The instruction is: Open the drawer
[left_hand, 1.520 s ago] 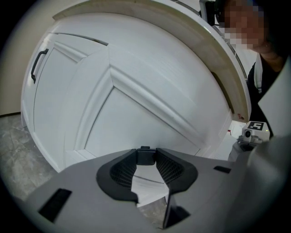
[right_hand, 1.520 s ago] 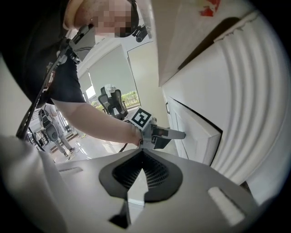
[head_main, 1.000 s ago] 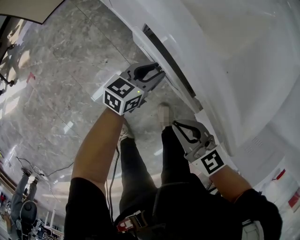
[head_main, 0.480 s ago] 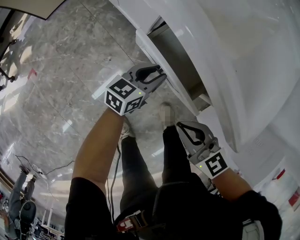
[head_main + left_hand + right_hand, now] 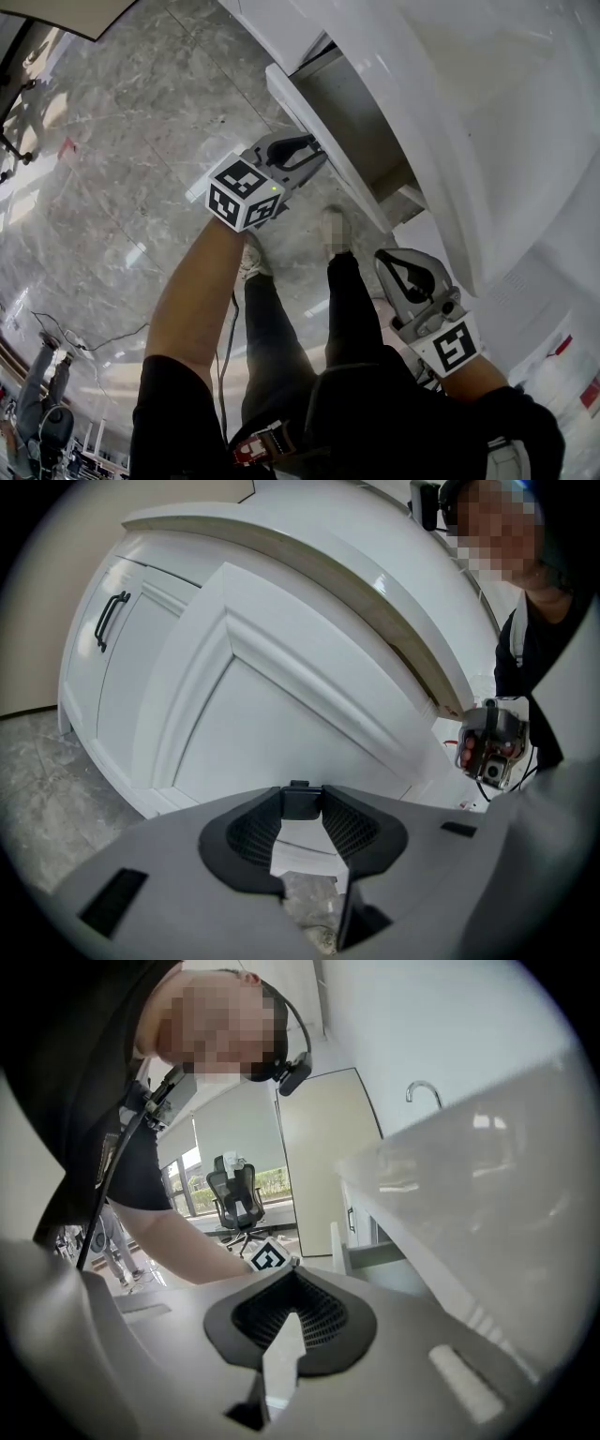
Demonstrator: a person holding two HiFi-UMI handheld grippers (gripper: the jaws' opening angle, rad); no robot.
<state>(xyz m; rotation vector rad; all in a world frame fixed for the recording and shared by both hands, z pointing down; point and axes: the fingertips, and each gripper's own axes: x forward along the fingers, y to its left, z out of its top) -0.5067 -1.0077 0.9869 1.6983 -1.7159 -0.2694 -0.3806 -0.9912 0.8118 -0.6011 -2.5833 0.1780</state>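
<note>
A grey marble floor (image 5: 112, 150) spreads under a white cabinet (image 5: 469, 122). The cabinet's drawer (image 5: 284, 97) stands pulled out from under the countertop, and its grey inside shows in the head view. In the left gripper view its panelled white front (image 5: 281, 705) fills most of the frame. The left gripper (image 5: 314, 148) is at the lower edge of that front, with its tips (image 5: 299, 795) clamped onto it. The right gripper (image 5: 390, 259) hangs apart from the drawer, beside the cabinet. Its jaws are pressed together (image 5: 294, 1275) and grasp nothing.
</note>
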